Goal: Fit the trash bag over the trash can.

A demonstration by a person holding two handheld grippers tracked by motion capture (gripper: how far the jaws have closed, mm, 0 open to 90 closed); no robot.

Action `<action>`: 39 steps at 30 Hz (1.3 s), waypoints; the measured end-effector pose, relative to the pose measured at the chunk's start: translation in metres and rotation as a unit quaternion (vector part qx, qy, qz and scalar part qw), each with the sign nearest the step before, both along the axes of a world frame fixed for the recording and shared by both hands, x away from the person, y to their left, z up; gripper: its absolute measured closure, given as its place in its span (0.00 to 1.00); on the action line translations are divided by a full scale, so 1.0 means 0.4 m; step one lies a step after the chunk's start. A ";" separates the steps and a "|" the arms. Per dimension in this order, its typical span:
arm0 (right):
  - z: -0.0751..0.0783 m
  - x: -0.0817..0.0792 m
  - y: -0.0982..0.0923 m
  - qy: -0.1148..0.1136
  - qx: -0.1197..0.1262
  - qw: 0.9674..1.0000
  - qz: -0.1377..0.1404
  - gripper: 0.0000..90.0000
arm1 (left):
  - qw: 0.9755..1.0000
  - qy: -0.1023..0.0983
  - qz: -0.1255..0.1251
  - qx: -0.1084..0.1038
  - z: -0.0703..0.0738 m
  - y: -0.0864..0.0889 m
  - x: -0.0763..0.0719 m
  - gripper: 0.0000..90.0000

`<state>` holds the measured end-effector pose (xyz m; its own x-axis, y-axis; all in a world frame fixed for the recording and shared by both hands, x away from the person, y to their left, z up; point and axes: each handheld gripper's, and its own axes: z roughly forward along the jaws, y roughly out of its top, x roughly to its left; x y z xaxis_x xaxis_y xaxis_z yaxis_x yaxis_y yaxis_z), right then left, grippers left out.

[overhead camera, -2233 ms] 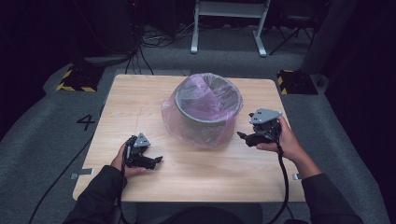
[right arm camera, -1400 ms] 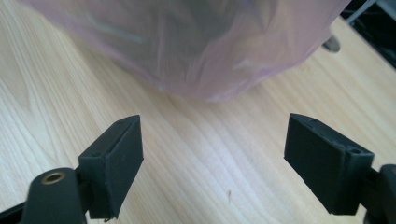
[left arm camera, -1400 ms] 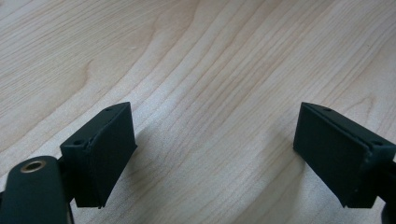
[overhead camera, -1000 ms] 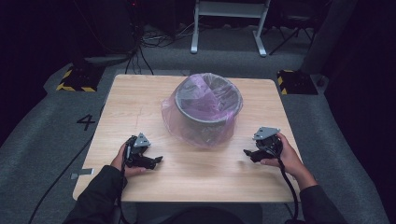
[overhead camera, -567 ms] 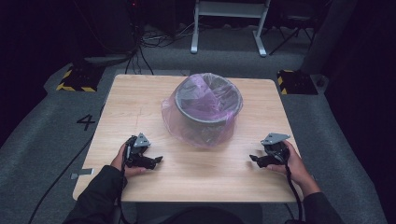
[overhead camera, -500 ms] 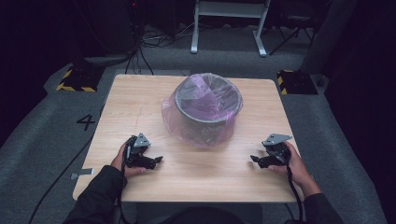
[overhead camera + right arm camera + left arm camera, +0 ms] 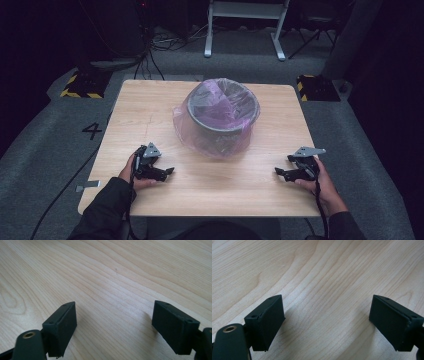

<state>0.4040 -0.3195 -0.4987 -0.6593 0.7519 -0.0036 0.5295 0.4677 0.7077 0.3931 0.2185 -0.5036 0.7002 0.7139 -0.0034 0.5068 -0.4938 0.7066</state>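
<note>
A grey round bin point(image 7: 223, 107) lined with a thin purple plastic bag point(image 7: 212, 140) stands at the middle of the wooden table point(image 7: 150, 110); the bag spills over the rim and drapes down onto the tabletop. My left gripper point(image 7: 169, 172) rests at the front left of the table, open, with bare wood point(image 7: 322, 310) between its jaws. My right gripper point(image 7: 278, 173) lies low at the front right, also open, and bare wood point(image 7: 112, 315) shows between its jaws. Both grippers point inward and stand apart from the bin.
Grey carpet surrounds the table, with a taped "4" point(image 7: 93, 131) at the left. Yellow-black striped blocks point(image 7: 80, 85) sit at the far corners. A white metal frame point(image 7: 245, 20) and cables lie behind the table.
My right gripper has moved away from the bin's right side, toward the front right of the table, and sunk lower. The left gripper and the bin have stayed where they were.
</note>
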 end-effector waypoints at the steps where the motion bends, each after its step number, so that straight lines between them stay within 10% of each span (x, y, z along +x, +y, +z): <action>1: -0.002 -0.002 -0.003 -0.003 0.002 1.000 0.001 0.22 | 1.000 0.001 0.000 -0.001 0.000 0.000 0.000 0.14; 39: -0.012 -0.009 -0.017 -0.011 0.007 0.999 -0.041 0.11 | 1.000 0.000 0.001 -0.004 -0.001 -0.002 0.002 0.14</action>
